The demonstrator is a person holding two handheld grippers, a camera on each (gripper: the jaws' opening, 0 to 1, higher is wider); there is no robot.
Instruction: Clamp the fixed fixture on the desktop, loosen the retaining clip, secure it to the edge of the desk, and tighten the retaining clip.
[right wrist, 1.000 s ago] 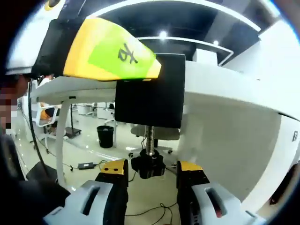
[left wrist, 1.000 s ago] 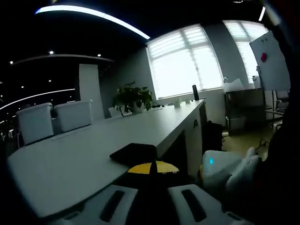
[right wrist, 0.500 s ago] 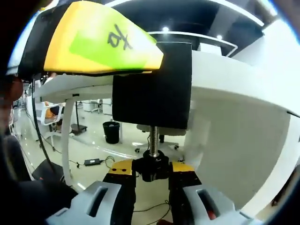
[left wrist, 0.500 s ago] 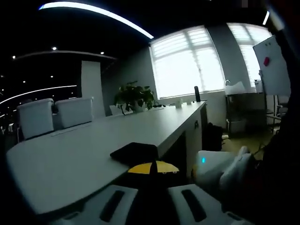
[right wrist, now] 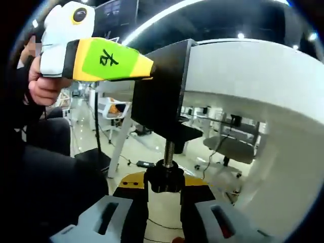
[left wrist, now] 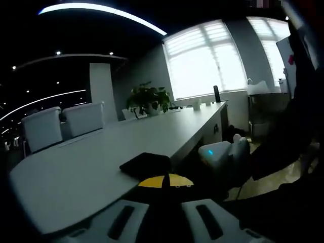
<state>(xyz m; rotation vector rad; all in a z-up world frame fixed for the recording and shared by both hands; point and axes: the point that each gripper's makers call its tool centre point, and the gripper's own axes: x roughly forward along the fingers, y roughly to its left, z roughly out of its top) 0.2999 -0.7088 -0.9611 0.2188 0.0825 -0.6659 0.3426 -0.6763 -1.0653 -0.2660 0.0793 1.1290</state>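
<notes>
black metal clamp fixture (right wrist: 164, 104) seated on near edge of white desk (right wrist: 243, 76) | my left gripper (left wrist: 163, 180) pinches its top | right gripper (right wrist: 164, 183) grips black screw knob (right wrist: 164, 177) | tightening left, I judge

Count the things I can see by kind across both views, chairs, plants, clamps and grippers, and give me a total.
Clamp fixture: 1
Grippers, left gripper and right gripper: 2
White chairs: 2
Potted plant: 1
Desk: 1
Total: 7
</notes>
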